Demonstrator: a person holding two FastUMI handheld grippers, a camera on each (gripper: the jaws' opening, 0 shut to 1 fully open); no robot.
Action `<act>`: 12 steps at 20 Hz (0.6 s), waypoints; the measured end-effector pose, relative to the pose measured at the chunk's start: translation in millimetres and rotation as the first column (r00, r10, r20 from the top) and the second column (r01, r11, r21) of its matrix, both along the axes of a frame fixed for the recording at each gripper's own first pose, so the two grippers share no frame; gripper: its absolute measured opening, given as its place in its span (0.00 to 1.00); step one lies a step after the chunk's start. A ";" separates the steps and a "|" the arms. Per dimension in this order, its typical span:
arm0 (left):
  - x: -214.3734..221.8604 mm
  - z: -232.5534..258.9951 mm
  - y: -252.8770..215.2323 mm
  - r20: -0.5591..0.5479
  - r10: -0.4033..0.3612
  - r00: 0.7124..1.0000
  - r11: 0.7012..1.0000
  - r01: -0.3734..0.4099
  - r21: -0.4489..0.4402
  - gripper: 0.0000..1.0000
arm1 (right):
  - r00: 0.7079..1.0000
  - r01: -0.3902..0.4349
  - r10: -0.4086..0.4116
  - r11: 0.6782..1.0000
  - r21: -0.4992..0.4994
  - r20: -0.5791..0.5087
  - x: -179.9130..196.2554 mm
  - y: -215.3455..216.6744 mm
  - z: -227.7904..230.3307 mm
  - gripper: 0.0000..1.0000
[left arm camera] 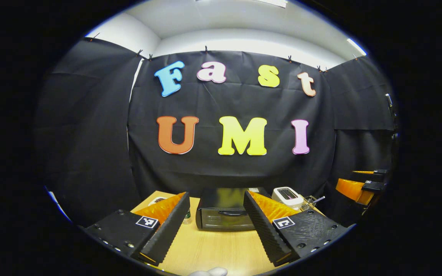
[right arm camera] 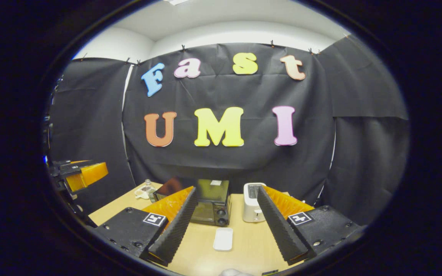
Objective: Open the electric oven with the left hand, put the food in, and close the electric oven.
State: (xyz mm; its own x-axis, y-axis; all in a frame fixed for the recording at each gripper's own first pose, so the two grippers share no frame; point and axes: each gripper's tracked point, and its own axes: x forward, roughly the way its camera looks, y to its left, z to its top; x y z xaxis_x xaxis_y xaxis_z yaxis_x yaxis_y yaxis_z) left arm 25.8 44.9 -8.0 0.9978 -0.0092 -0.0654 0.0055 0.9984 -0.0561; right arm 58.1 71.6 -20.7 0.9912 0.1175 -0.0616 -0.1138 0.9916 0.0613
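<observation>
The left gripper [left arm camera: 216, 209] has its jaws wide apart and holds nothing. It hangs above the wooden table [left arm camera: 221, 249]. Between its fingers, farther back, sits the black electric oven [left arm camera: 225, 209] with its door closed. A white toaster [left arm camera: 288, 196] stands just beside the oven, and a small bottle [left arm camera: 187, 217] stands at its other side.

The right gripper [right arm camera: 225, 203] also has its jaws wide apart, with nothing in them. In the right gripper view a small white tray [right arm camera: 223, 239] lies flat on the table in front of the oven [right arm camera: 211, 202]. I cannot tell what food is on it. The toaster [right arm camera: 253, 202] stands next to the oven. The left gripper [right arm camera: 86, 173] shows off to the side, up in the air.
</observation>
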 end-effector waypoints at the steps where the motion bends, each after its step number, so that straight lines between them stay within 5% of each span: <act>1: -3.1 8.2 2.1 0.016 0.002 1.000 1.000 -0.002 0.004 0.93 | 1.000 -0.001 0.001 1.000 -0.004 0.017 -2.0 2.6 6.9 1.00; 3: -6.8 19.9 0.5 0.036 -0.005 0.999 1.000 0.005 0.002 0.93 | 0.999 -0.008 0.008 1.000 0.010 0.040 -4.7 9.2 19.2 0.90; 4: -8.7 23.1 2.0 0.043 -0.006 0.999 1.000 0.006 0.000 0.93 | 0.999 -0.009 0.008 1.000 0.016 0.042 -6.6 10.6 22.6 1.00; 9: -11.8 37.4 -1.9 0.071 -0.020 0.997 1.000 0.019 0.015 0.93 | 0.997 0.030 -0.033 0.999 0.039 0.074 -18.5 -0.8 40.9 1.00; 10: -13.0 39.9 -3.9 0.076 -0.027 0.997 1.000 0.026 0.017 0.93 | 0.997 0.036 -0.039 0.998 0.045 0.071 -20.3 -3.2 42.4 0.90; 12: -13.8 41.0 -5.9 0.079 -0.033 0.996 0.999 0.032 0.017 0.93 | 0.996 0.051 -0.054 0.997 0.051 0.069 -26.0 -8.9 43.5 1.00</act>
